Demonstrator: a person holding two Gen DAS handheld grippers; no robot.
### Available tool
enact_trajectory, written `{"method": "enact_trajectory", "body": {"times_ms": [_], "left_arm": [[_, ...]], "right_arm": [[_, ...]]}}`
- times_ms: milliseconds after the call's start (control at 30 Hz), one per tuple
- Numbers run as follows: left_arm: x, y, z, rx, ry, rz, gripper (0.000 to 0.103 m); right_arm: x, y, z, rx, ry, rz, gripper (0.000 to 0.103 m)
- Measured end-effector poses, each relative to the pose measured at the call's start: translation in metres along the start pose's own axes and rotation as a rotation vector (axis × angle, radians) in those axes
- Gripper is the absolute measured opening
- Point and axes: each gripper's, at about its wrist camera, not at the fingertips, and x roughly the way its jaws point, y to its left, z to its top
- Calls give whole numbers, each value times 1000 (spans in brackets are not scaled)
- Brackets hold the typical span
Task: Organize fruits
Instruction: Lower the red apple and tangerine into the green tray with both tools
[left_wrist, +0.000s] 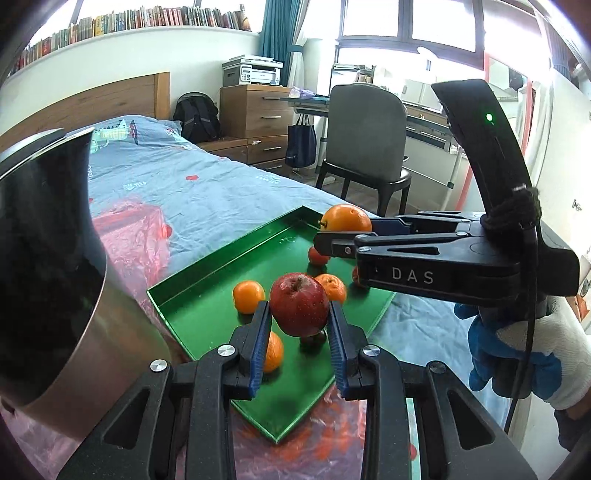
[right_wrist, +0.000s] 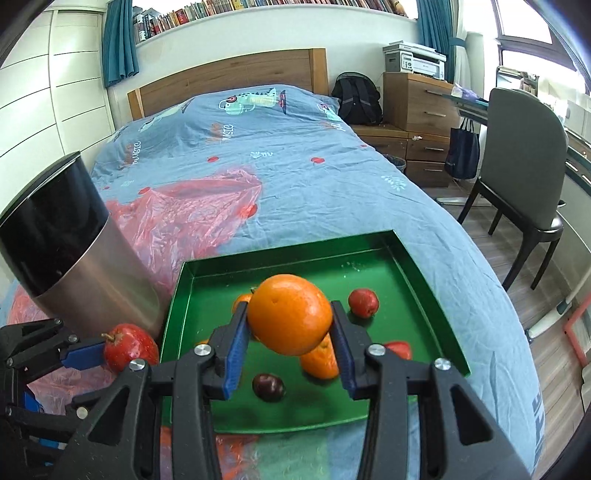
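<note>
L tool (left_wrist: 299, 354): I see it clamped on red apple (left_wrist: 299, 308), lifted above green tray (left_wrist: 221, 258) | R tool (right_wrist: 290, 354): clamped on large orange (right_wrist: 290, 314), over tray | steel bin (left_wrist: 55, 277) left of both tools | tray on bed (right_wrist: 295, 166)

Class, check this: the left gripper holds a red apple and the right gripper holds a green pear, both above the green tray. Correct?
Not quite. The right gripper holds an orange, not a green pear, as the right wrist view shows. The rest stands: the left gripper holds the red apple, both above the green tray.
</note>
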Motion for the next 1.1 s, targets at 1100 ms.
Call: {"method": "enact_trajectory", "body": {"times_ms": [1100], "left_arm": [[105,-17,5,73,160,18,26]], "right_arm": [[150,-53,28,0,244,-90,79]]}}
